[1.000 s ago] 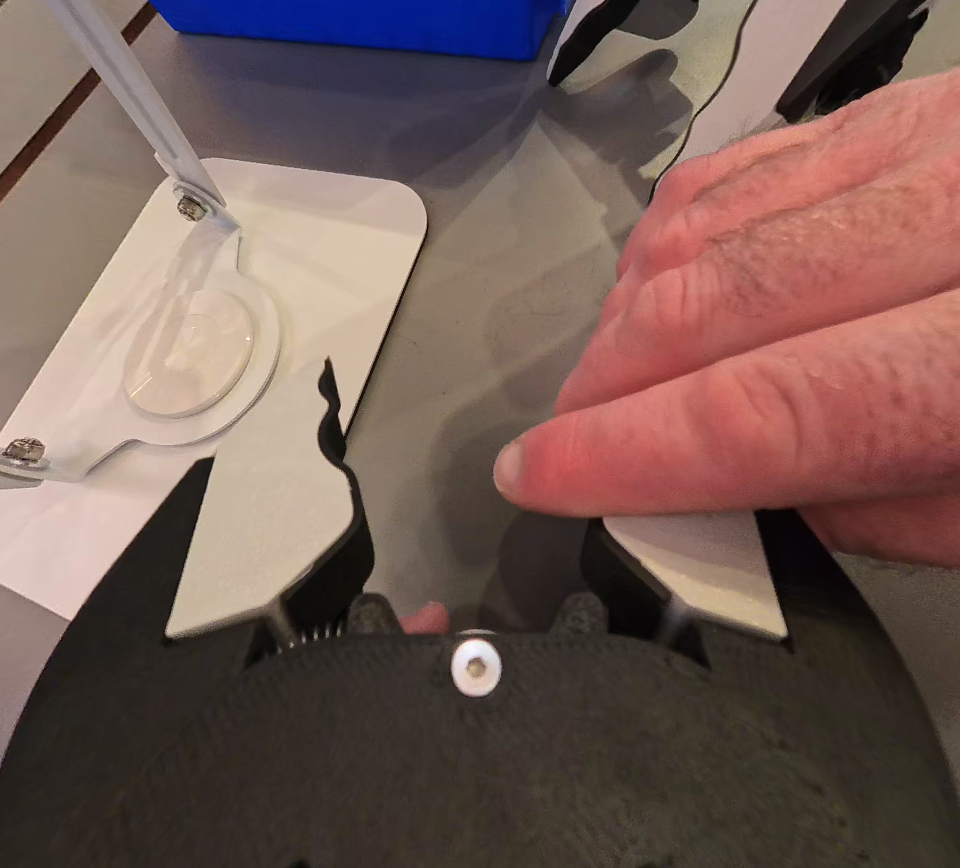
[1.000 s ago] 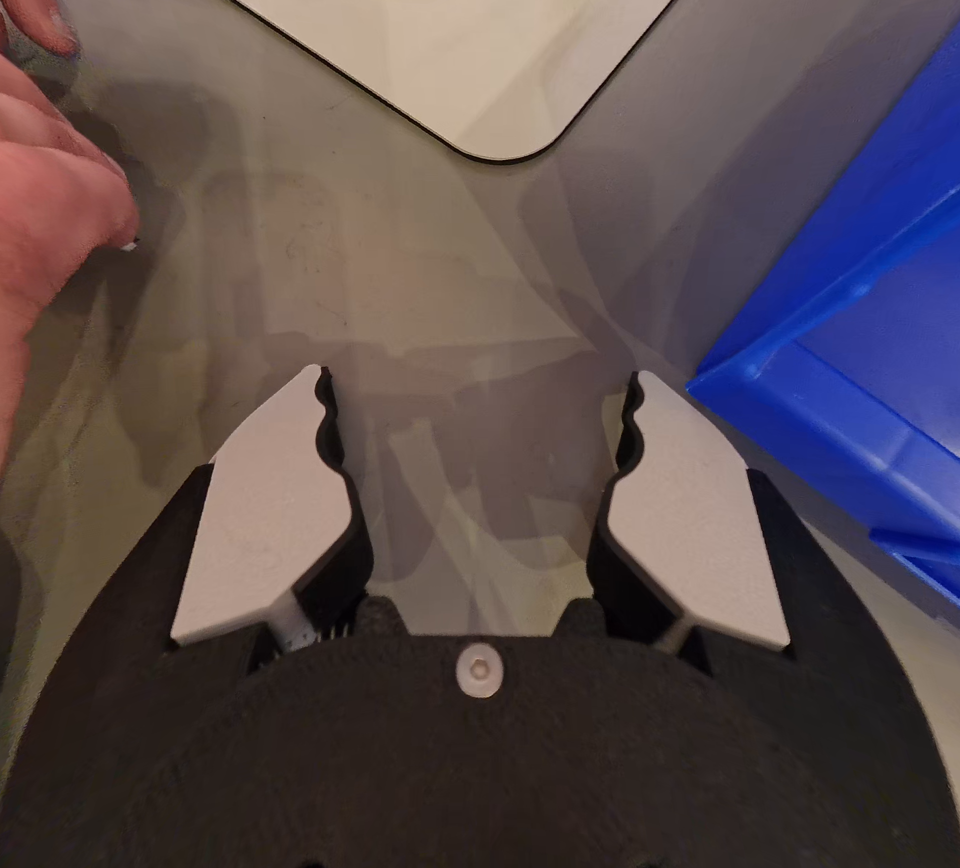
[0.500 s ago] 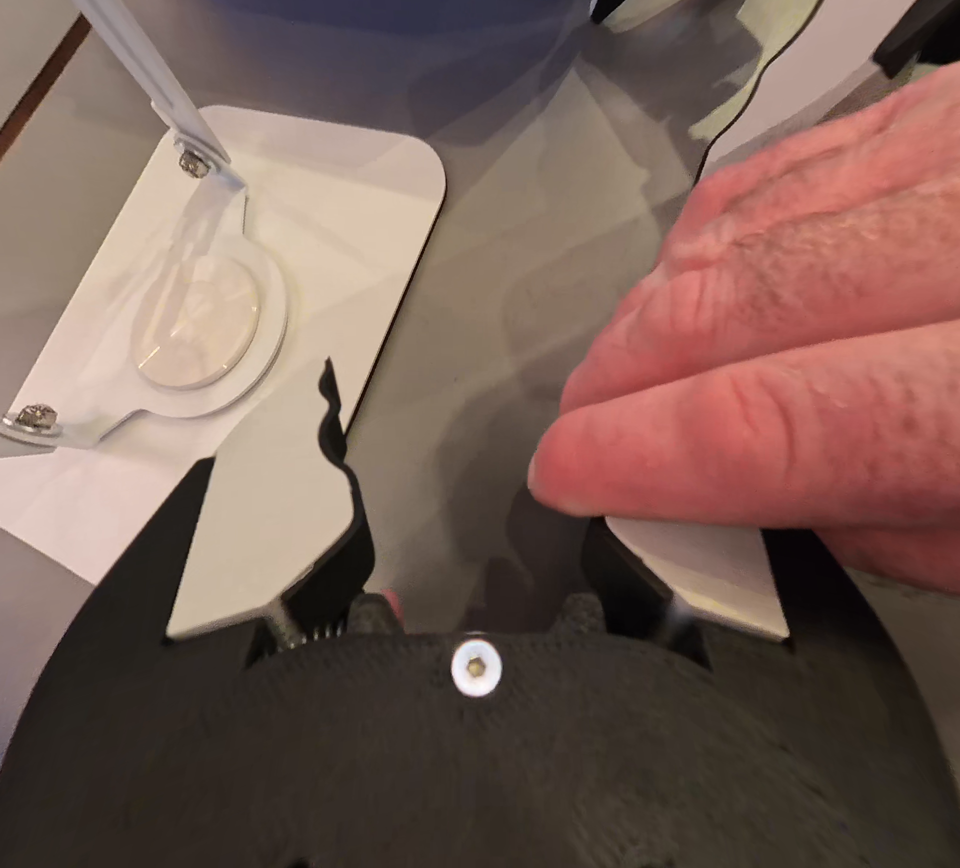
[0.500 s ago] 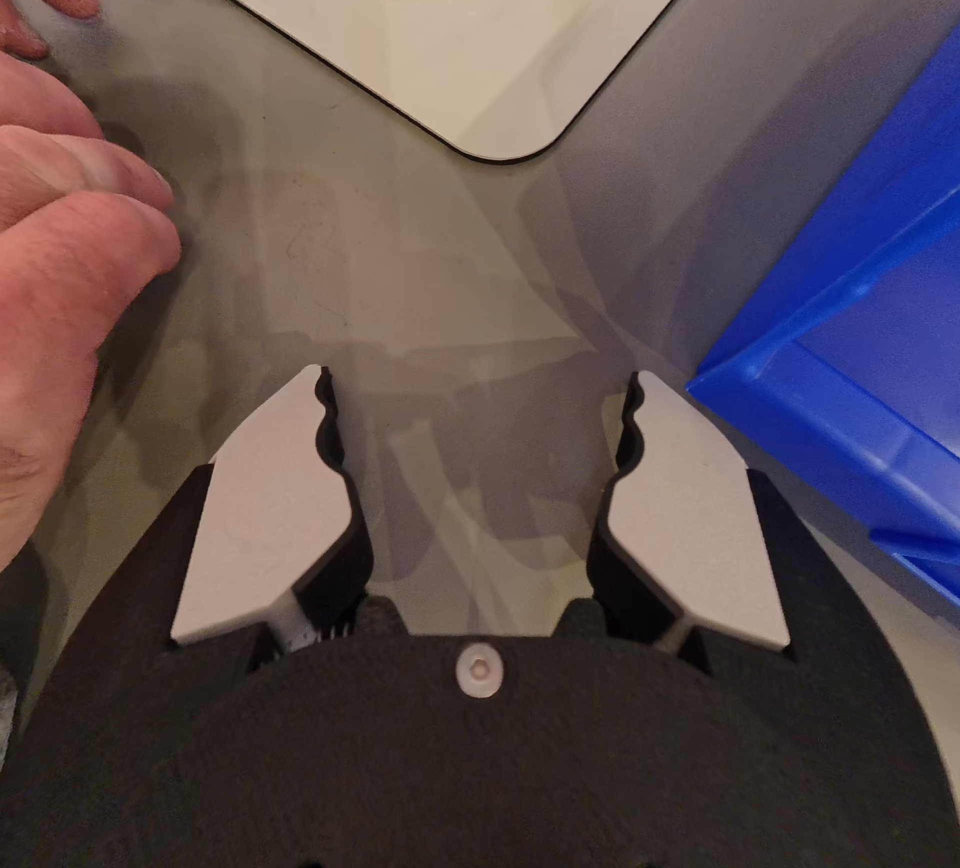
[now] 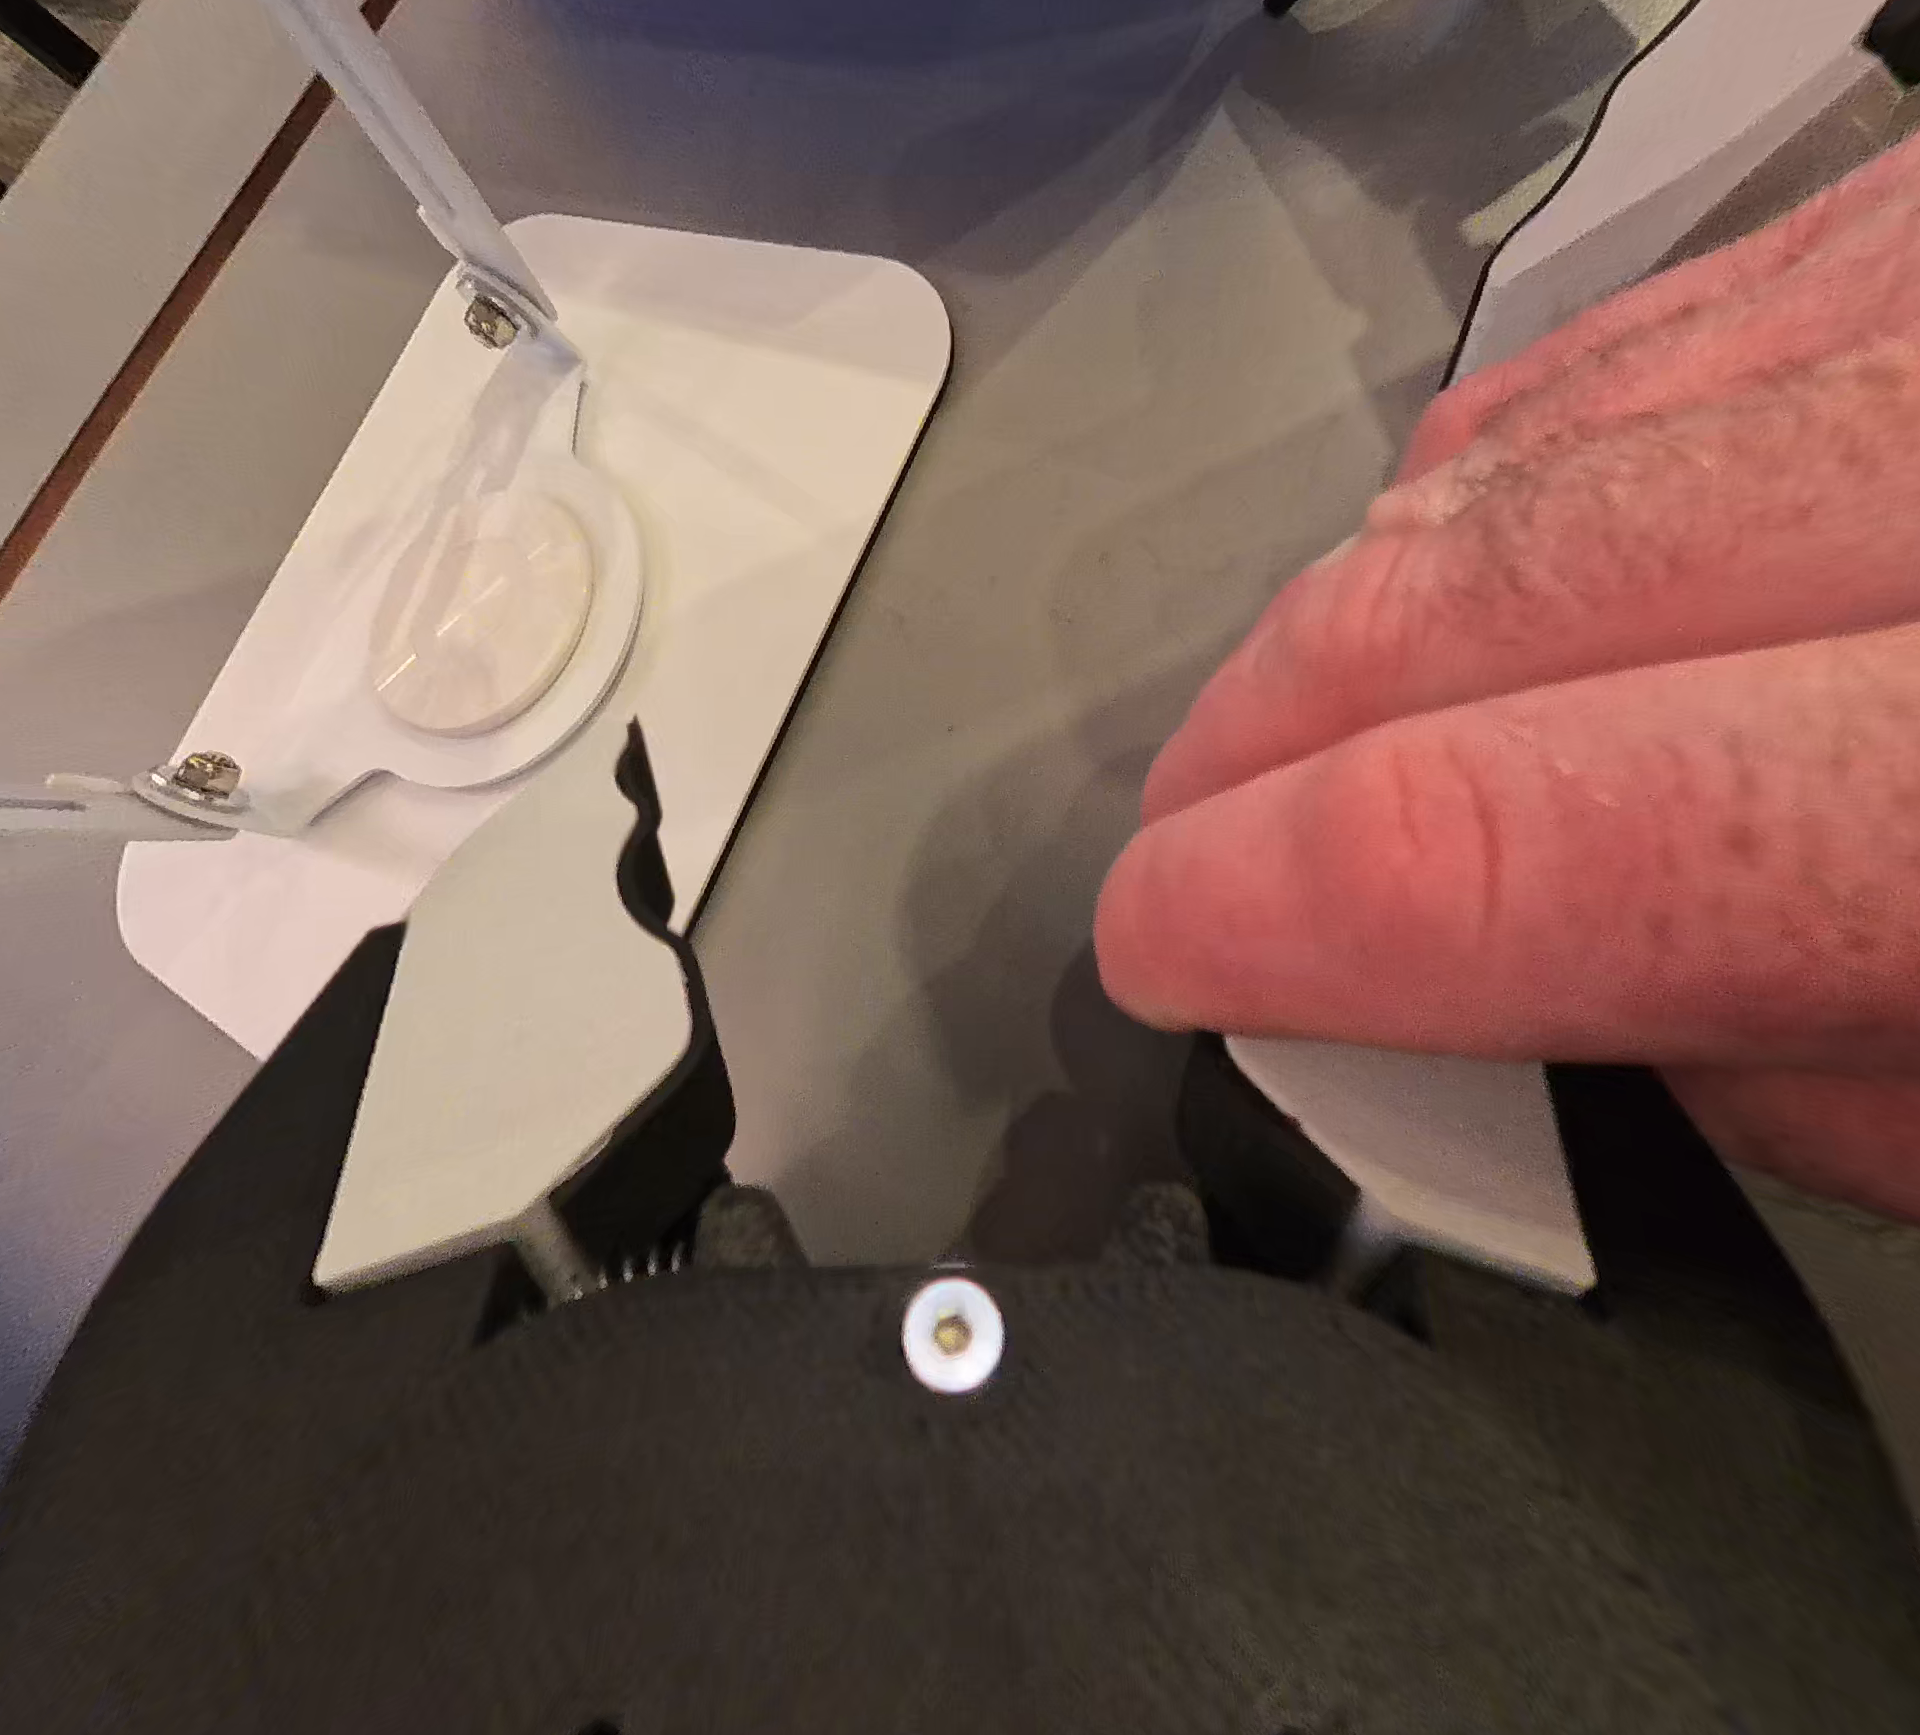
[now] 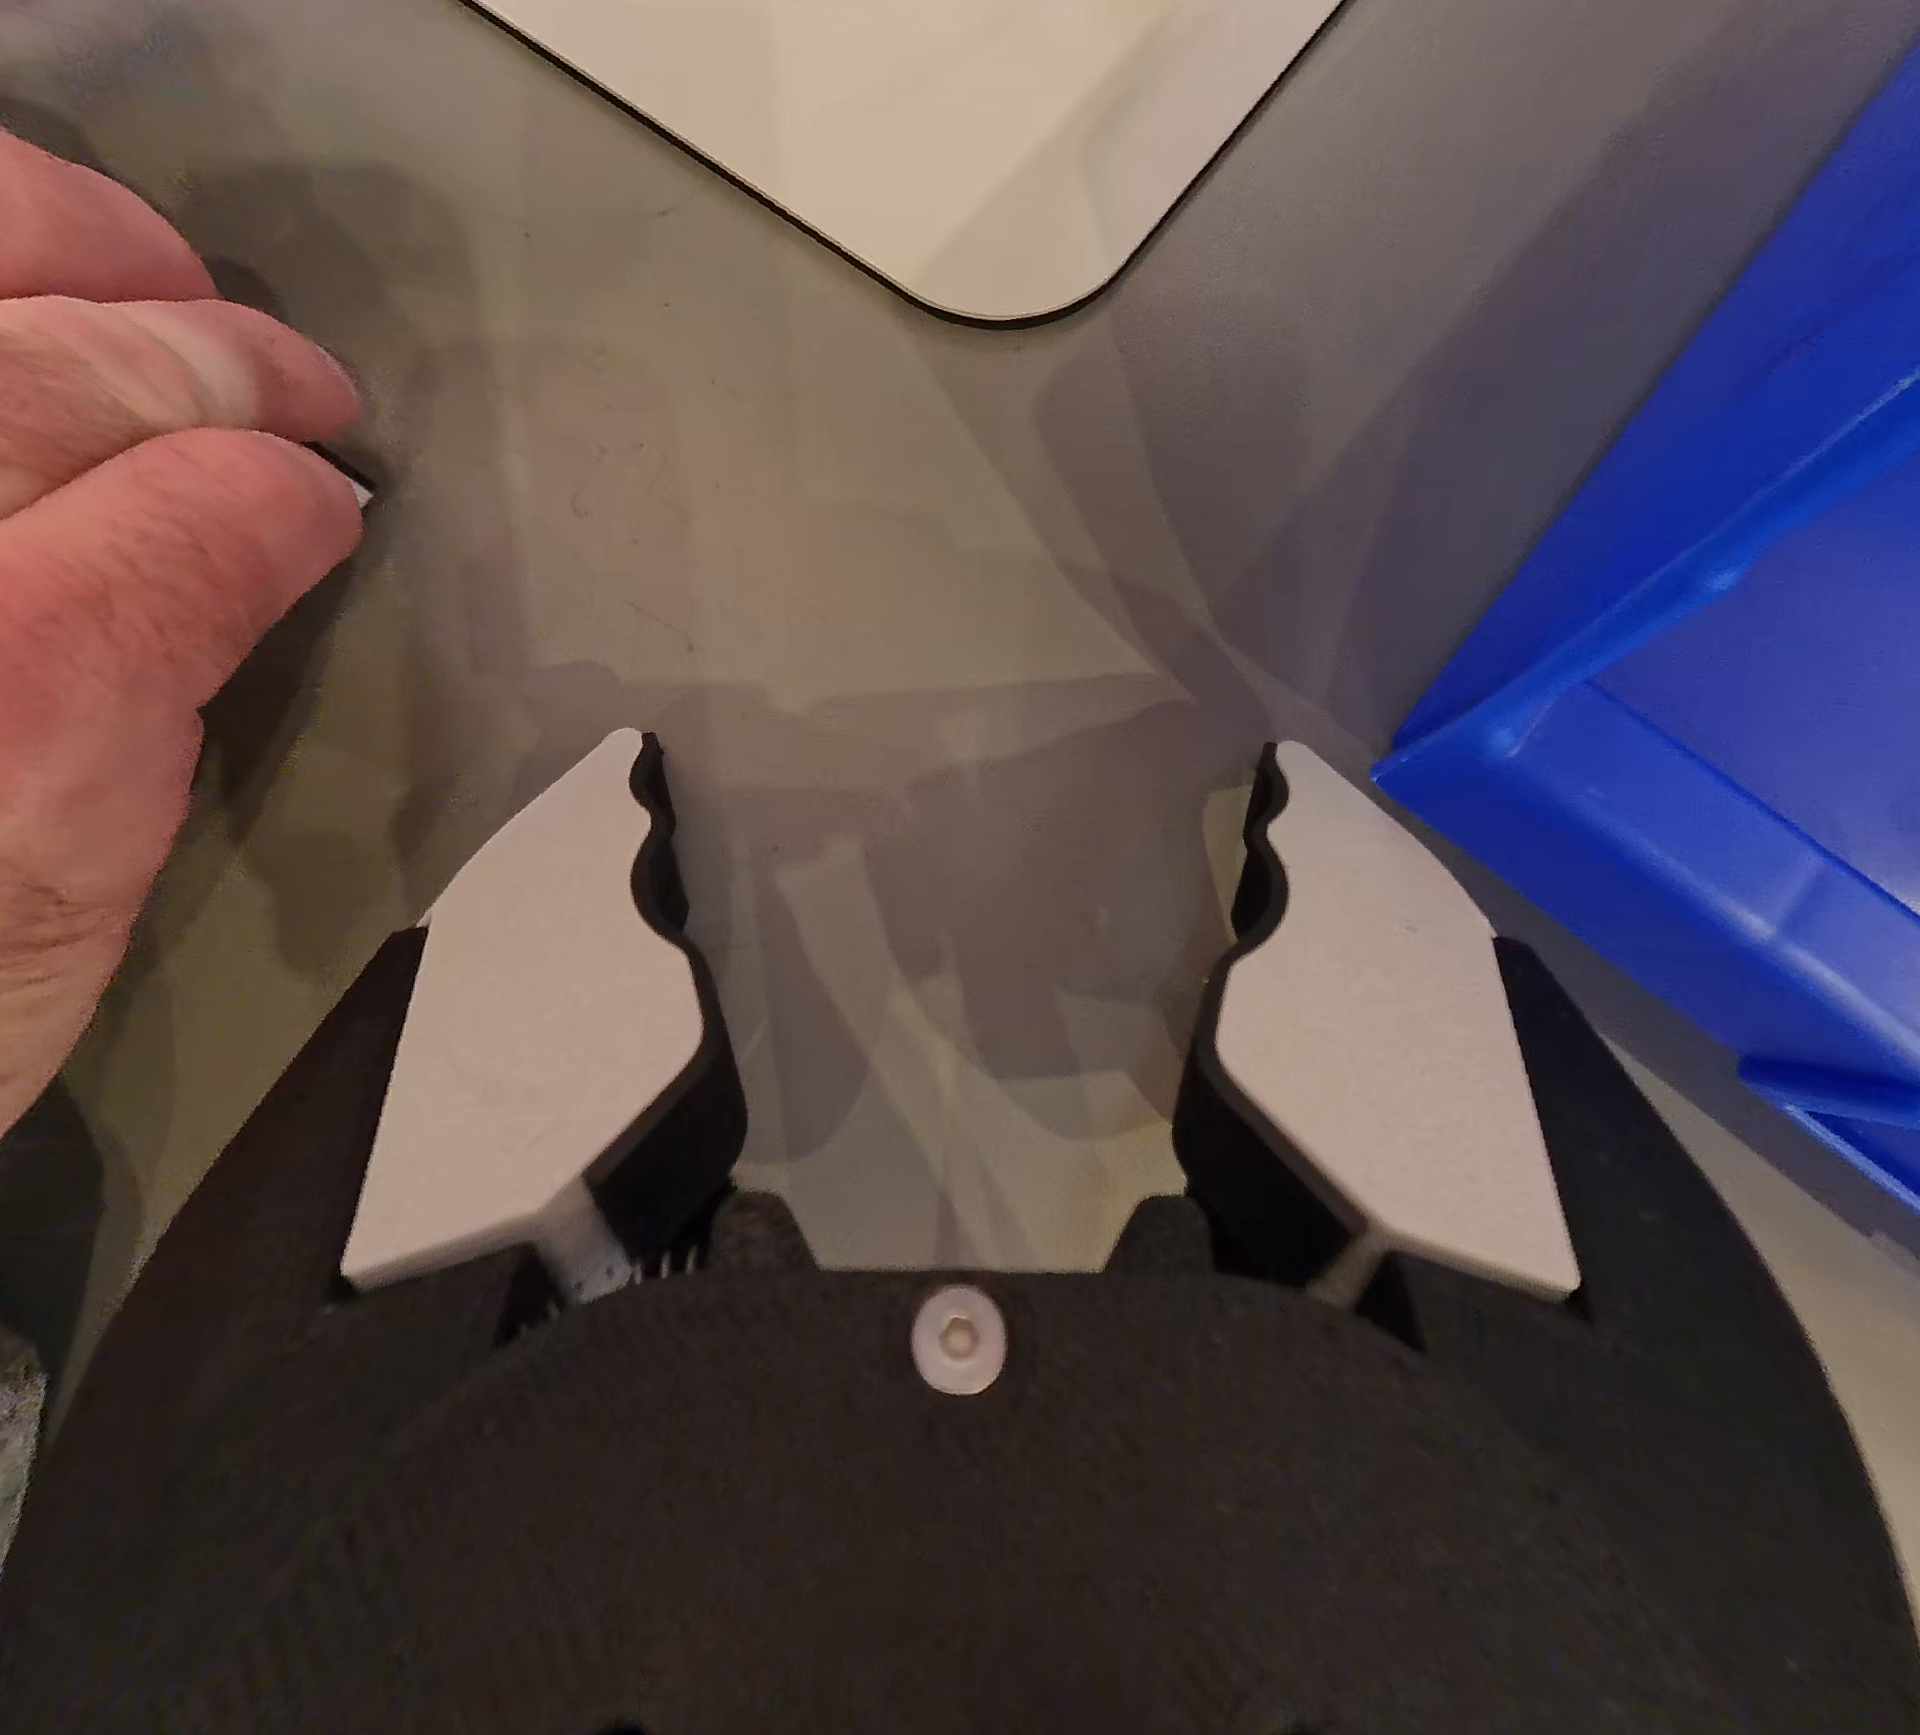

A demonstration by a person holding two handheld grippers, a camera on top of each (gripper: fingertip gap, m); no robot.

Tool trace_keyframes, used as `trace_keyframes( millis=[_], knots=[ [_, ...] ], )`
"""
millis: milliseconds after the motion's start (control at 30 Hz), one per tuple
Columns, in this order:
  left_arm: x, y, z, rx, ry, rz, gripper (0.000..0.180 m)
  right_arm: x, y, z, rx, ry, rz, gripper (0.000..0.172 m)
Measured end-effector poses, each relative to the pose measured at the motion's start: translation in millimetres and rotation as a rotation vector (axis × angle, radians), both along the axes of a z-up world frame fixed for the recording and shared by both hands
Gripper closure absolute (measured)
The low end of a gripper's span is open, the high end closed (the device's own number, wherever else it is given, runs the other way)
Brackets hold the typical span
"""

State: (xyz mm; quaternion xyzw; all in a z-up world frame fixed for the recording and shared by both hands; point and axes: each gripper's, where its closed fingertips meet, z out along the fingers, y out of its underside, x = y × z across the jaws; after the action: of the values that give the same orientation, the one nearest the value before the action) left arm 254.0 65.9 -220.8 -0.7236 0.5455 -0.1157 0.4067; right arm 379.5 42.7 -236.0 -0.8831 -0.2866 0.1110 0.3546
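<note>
The left gripper (image 5: 956, 854) hovers low over the grey bench (image 5: 935, 542) with its fingers spread and nothing between them; a person's hand (image 5: 1558, 750) lies over its right finger, and its left finger overlaps the edge of a white plate (image 5: 748, 438) that carries a clear lens in a white bracket (image 5: 488, 615). The right gripper (image 6: 956, 844) also has its fingers spread over bare bench, with a blue bin (image 6: 1714, 750) just beside its right finger, the white plate ahead and the hand at far left.

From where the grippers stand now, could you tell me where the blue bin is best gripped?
Probably its rim wall: the blue bin is open-topped, with a thin upright wall. Bring the right gripper, jaws open and empty, down from above to straddle the near corner edge.
</note>
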Motion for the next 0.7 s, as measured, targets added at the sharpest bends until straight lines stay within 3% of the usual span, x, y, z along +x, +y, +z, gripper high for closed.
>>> trace_keyframes(
  millis=[133,267,433,700],
  knots=[
    [1,-3,1,-0.007,0.025,-0.037,0.08,0,0,0,0.0,0.0,0.0,0.066],
    [0,0,2,0.015,0.031,-0.018,0.072,0,0,0,0.0,0.0,0.0,0.066],
    [-1,-3,-1,-0.012,0.044,-0.04,0.074,0,0,0,0.0,0.0,0.0,0.066],
    [3,-13,-4,-0.078,0.039,-0.124,0.087,0,0,0,0.0,0.0,0.0,0.066]
  ],
)
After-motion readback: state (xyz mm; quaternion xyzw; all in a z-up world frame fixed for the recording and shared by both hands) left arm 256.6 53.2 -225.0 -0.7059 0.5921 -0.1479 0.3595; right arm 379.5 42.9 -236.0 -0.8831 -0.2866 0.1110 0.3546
